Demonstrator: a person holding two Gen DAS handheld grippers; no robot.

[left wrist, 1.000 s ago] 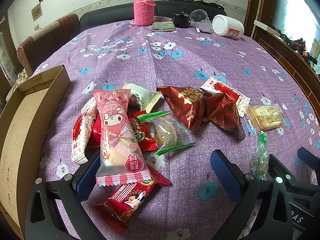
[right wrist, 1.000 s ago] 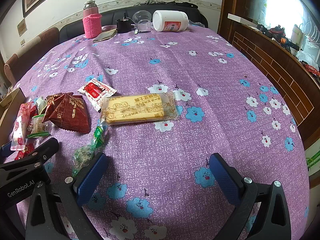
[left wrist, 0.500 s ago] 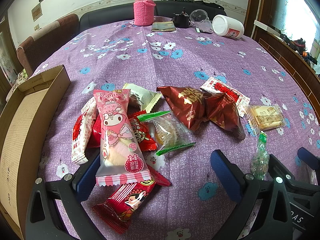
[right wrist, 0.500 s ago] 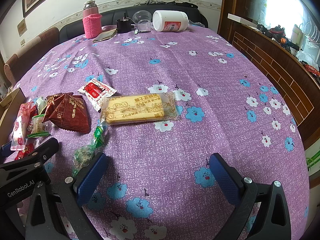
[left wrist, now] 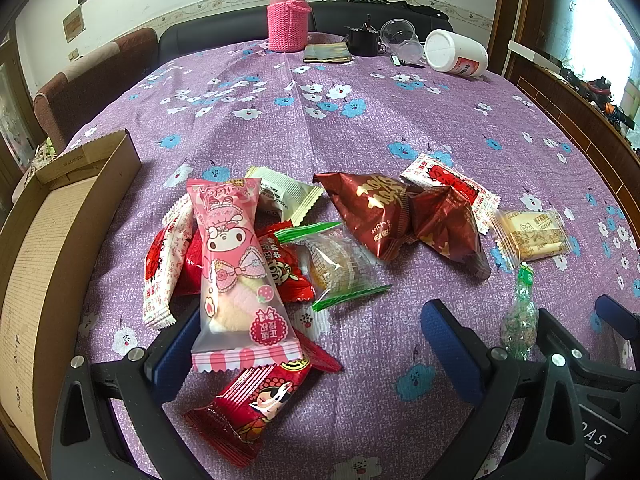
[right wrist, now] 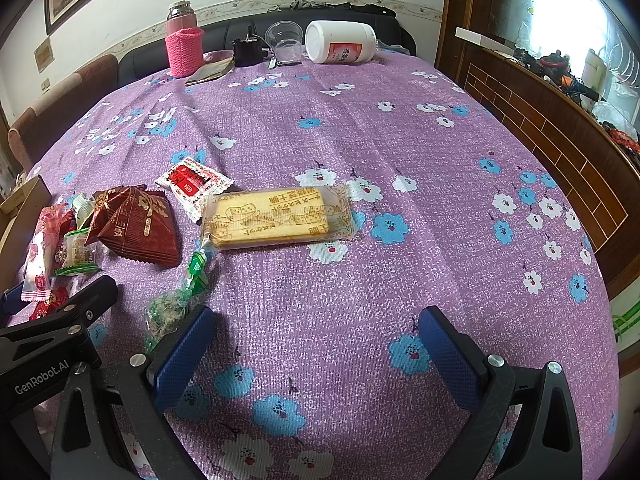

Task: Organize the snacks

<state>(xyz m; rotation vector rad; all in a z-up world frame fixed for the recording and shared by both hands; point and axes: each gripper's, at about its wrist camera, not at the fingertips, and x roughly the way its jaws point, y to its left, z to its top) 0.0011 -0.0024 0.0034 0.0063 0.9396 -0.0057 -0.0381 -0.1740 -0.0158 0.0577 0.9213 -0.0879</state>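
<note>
the pink snack bag (left wrist: 236, 264) hides part of the left gripper (left wrist: 312, 348), jaws apart, at lower centre. right gripper (right wrist: 316, 350) jaws apart; biscuit pack (right wrist: 276, 218) lies above it, mid-frame.

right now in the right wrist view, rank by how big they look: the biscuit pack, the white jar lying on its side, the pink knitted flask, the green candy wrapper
1. biscuit pack
2. white jar
3. pink knitted flask and green candy wrapper: about alike, not ranked.

The jar and flask sit far back on the table, so they look smaller than they are.
</note>
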